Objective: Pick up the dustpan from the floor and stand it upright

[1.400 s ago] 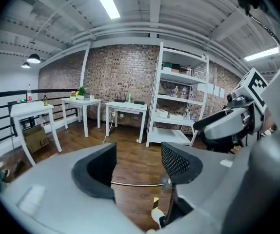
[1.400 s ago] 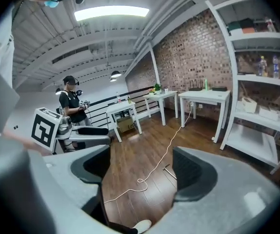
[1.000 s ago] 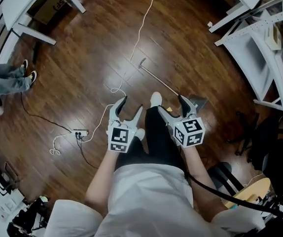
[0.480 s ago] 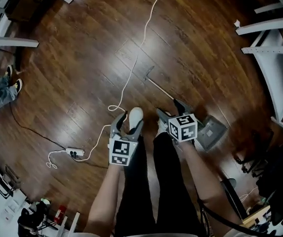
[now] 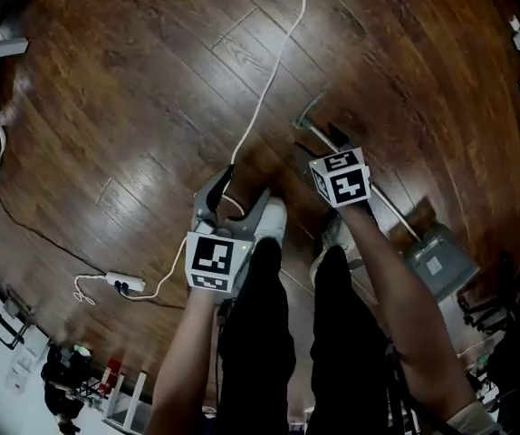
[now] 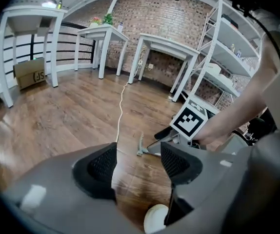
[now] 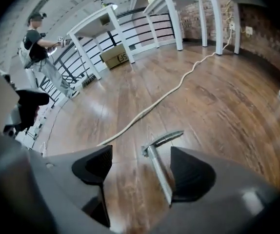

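Note:
The dustpan lies flat on the wood floor. Its grey pan (image 5: 438,263) is at the right, and its long metal pole (image 5: 389,210) runs up-left to a crossbar grip (image 5: 307,109). My right gripper (image 5: 320,143) hovers low over the grip end. In the right gripper view the pole (image 7: 160,172) lies between the open jaws, close to the right pad, and neither pad presses on it. My left gripper (image 5: 239,188) hangs open and empty just left of it, above a white shoe (image 5: 270,221). From the left gripper (image 6: 137,164) I see the crossbar (image 6: 140,145) ahead.
A white cable (image 5: 271,69) snakes across the floor to a power strip (image 5: 120,284). White tables (image 6: 162,45) and a shelf unit (image 6: 228,48) line the brick wall, with a cardboard box (image 6: 30,74) at the left. Another person (image 7: 38,48) stands far off.
The view and both grippers have dropped close to the floor. My right gripper has come down over the grip end of the dustpan pole, and the left has sunk beside it.

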### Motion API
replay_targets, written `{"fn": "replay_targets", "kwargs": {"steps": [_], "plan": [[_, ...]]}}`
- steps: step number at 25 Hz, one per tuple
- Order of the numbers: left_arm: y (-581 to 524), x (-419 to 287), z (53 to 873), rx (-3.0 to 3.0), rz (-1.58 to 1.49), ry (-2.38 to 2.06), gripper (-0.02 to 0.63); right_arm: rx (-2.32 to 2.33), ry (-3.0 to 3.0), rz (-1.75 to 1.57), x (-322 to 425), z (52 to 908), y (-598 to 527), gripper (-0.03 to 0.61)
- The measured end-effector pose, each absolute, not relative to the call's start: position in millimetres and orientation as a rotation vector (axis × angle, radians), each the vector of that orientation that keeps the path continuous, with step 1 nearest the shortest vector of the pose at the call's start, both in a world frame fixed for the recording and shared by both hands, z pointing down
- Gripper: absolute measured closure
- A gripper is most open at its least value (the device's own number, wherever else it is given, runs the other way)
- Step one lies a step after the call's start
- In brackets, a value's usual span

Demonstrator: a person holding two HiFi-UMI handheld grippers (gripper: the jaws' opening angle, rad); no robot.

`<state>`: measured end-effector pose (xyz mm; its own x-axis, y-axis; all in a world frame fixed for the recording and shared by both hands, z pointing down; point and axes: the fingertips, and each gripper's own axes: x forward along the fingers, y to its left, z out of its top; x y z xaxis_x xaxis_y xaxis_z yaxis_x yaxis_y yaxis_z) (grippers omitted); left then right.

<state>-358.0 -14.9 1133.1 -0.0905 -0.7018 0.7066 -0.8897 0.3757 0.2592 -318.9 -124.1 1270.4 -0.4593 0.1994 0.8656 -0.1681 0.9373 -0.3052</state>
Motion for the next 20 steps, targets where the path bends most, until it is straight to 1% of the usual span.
{"fn": "replay_targets", "kwargs": {"steps": [1,2,3,5,7,9,10,14,20], "plan": [[-16.4,-363.1,1147.3,1.379,0.295,-1.848,0.314,-0.035,-2.003,0.403,-326.8,1291.0,-127.4,0.221],[-18.6,-367.6,1159.0,1.376,0.286,-1.851,0.314,-0.045,-2.001,0.381,-334.8,1309.3,-131.5,0.239],[-20.0,-370.1,1168.1,1.373,0.277,-1.853,0.314,-0.054,-1.993,0.36,-341.0,1324.7,-134.2,0.272],[-17.9,-368.3,1179.0,1.369,0.274,-1.843,0.314,-0.059,-1.952,0.336,-344.0,1348.2,-130.5,0.295],[-16.6,-367.7,1183.8,1.38,0.291,-1.827,0.314,-0.032,-1.917,0.333,-345.0,1358.1,-123.7,0.315],[-20.4,-373.0,1181.7,1.381,0.294,-1.824,0.314,-0.041,-1.91,0.324,-348.6,1353.2,-118.4,0.368],[-22.7,-376.3,1176.3,1.372,0.285,-1.828,0.314,-0.065,-1.913,0.324,-349.4,1345.5,-114.9,0.373],[-38.6,-389.4,1125.0,1.371,0.237,-1.84,0.314,-0.098,-2.002,0.345,-357.9,1273.3,-116.0,0.374],[-77.4,-396.7,994.8,1.48,0.211,-1.886,0.318,-0.049,-2.241,0.381,-380.5,1079.9,-162.2,0.376]]}}
